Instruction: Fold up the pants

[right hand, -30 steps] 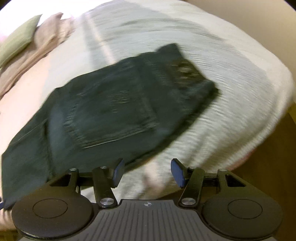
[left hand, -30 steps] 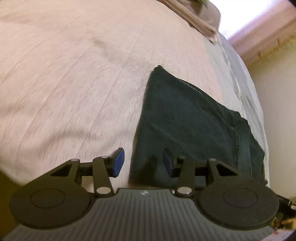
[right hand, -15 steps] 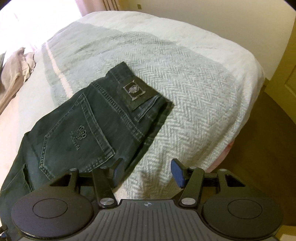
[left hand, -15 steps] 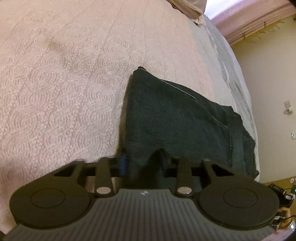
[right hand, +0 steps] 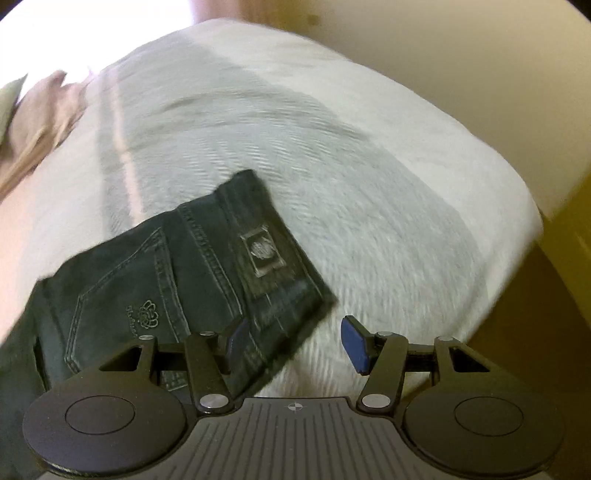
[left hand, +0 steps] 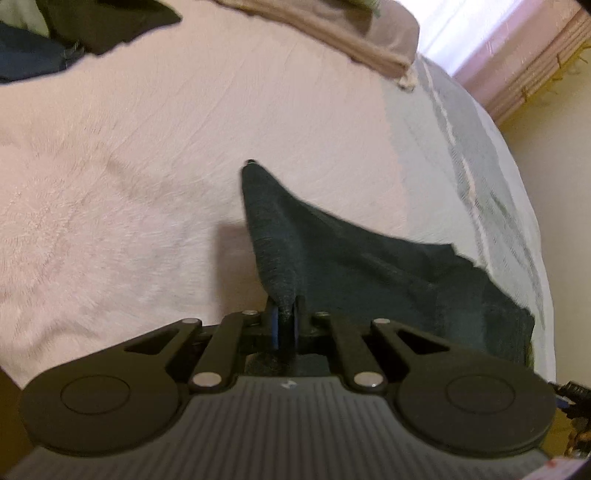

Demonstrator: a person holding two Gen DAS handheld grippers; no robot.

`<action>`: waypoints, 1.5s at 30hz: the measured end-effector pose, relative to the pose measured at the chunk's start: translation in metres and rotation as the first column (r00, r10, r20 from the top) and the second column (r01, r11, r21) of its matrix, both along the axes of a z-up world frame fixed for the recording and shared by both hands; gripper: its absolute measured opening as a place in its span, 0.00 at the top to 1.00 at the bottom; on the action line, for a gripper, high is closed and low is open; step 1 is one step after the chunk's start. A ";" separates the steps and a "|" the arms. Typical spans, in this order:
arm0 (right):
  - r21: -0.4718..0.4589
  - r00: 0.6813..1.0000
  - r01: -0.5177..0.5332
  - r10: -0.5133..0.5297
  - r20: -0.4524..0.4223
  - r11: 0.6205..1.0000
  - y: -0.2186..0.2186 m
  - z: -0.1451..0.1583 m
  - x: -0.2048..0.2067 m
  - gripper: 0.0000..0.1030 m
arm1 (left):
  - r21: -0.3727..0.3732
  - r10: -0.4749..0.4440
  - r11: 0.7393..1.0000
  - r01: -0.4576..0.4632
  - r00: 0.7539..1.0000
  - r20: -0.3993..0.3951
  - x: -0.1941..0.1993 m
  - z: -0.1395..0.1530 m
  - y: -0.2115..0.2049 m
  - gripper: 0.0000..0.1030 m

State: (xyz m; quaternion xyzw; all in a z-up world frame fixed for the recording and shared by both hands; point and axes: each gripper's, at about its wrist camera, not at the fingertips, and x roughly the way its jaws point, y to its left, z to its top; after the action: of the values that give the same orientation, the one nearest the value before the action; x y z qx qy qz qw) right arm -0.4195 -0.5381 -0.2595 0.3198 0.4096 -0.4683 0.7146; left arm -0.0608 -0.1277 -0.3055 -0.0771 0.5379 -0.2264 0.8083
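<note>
Dark denim pants (left hand: 369, 266) lie folded on a bed. In the left wrist view my left gripper (left hand: 284, 325) is shut on their near edge, and the cloth rises in a ridge from the bedspread to the pads. In the right wrist view the waistband end of the pants (right hand: 192, 280) shows a back pocket and a leather patch (right hand: 263, 251). My right gripper (right hand: 295, 339) is open at the near waistband corner, its left fingertip (right hand: 236, 338) over the denim and its right fingertip (right hand: 354, 341) over the blanket.
A pink bedspread (left hand: 147, 166) covers the left of the bed and a grey-green herringbone blanket (right hand: 351, 177) the right. Dark clothes (left hand: 74, 29) lie at the far left, a folded beige cloth (left hand: 332, 33) at the head. The bed edge and brown floor (right hand: 546, 302) are right.
My left gripper has shut on the pants' near edge and lifted it into a ridge. My right gripper has stayed open and shifted closer over the waistband corner.
</note>
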 end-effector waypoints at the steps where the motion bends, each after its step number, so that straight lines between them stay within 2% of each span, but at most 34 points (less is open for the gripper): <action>1: 0.003 0.999 -0.043 0.043 -0.011 0.999 -0.006 0.000 0.003 0.49 | 0.007 0.009 1.000 -0.009 1.000 0.014 -0.010 0.009 -0.011 0.96; 4: 0.025 0.982 -0.188 0.188 -0.015 0.982 -0.029 -0.001 0.006 0.49 | 0.044 0.018 0.999 -0.022 0.996 0.084 -0.045 0.040 -0.057 0.96; 7: 0.062 0.957 -0.291 0.291 0.006 0.955 -0.062 0.000 -0.001 0.49 | 0.035 0.027 0.999 -0.031 0.993 0.118 -0.084 0.071 -0.110 0.96; 10: 0.069 0.936 -0.352 0.351 0.031 0.933 -0.098 0.007 -0.018 0.49 | 0.024 0.002 1.000 -0.006 0.988 0.155 -0.122 0.093 -0.171 0.96; 13: 0.060 0.932 -0.362 0.360 0.035 0.930 -0.132 0.017 -0.038 0.49 | -0.044 -0.038 0.998 0.045 0.989 0.145 -0.155 0.105 -0.240 0.96; 15: 0.058 0.935 -0.355 0.353 0.048 0.933 -0.150 0.023 -0.053 0.49 | -0.090 -0.082 0.992 0.093 0.989 0.123 -0.173 0.105 -0.291 0.96; 17: 0.056 0.936 -0.350 0.347 0.056 0.935 -0.162 0.027 -0.065 0.49 | -0.142 -0.151 0.977 0.162 0.985 0.086 -0.187 0.092 -0.344 0.93; 19: 0.054 0.940 -0.340 0.338 0.054 0.939 -0.174 0.028 -0.078 0.49 | -0.181 -0.198 0.963 0.198 0.980 0.022 -0.195 0.074 -0.381 0.89; 21: 0.061 0.946 -0.324 0.321 0.055 0.944 -0.185 0.026 -0.090 0.49 | -0.194 -0.228 0.956 0.219 0.973 -0.028 -0.204 0.058 -0.400 0.86; 23: 0.066 0.950 -0.308 0.304 0.067 0.949 -0.192 0.024 -0.102 0.49 | -0.167 -0.238 0.958 0.231 0.971 -0.019 -0.210 0.054 -0.399 0.84; 26: 0.098 0.952 -0.291 0.278 0.125 0.952 -0.198 0.017 -0.116 0.49 | -0.103 -0.214 0.972 0.211 0.977 -0.022 -0.212 0.049 -0.371 0.84; 29: 0.146 0.933 -0.304 0.262 0.248 0.942 -0.195 0.007 -0.118 0.49 | 0.027 -0.147 0.989 0.147 0.989 -0.008 -0.205 0.042 -0.324 0.84; 31: 0.182 0.904 -0.328 0.252 0.346 0.927 -0.190 0.002 -0.110 0.49 | 0.094 -0.089 0.992 0.089 0.996 -0.001 -0.196 0.035 -0.292 0.83; 34: 0.214 0.838 -0.401 0.262 0.479 0.891 -0.175 -0.008 -0.090 0.49 | 0.156 -0.024 0.988 0.022 1.000 0.010 -0.181 0.024 -0.250 0.82; 36: 0.235 0.801 -0.443 0.264 0.537 0.865 -0.164 -0.019 -0.072 0.49 | 0.177 0.000 0.984 -0.002 1.000 0.011 -0.171 0.013 -0.232 0.82; 38: 0.261 0.778 -0.470 0.256 0.574 0.843 -0.155 -0.029 -0.059 0.51 | 0.168 0.017 0.986 -0.016 1.000 -0.002 -0.167 0.005 -0.221 0.82; 40: 0.291 0.776 -0.488 0.257 0.576 0.823 -0.150 -0.043 -0.041 0.53 | 0.156 0.023 0.988 -0.019 0.999 -0.023 -0.165 -0.002 -0.217 0.82; 42: 0.341 0.813 -0.471 0.250 0.526 0.813 -0.145 -0.058 -0.031 0.56 | 0.142 0.016 0.990 -0.010 0.999 -0.043 -0.162 -0.009 -0.212 0.82; 45: 0.381 0.820 -0.465 0.227 0.525 0.799 -0.134 -0.072 -0.028 0.57 | 0.130 0.004 0.991 0.004 0.998 -0.062 -0.157 -0.017 -0.205 0.82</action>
State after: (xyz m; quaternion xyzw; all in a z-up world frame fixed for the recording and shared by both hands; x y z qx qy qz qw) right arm -0.4479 -0.6720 -0.3312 0.5082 0.3894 -0.1172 0.7592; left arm -0.2183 -0.3329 -0.3229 -0.0312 0.5766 -0.1883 0.7944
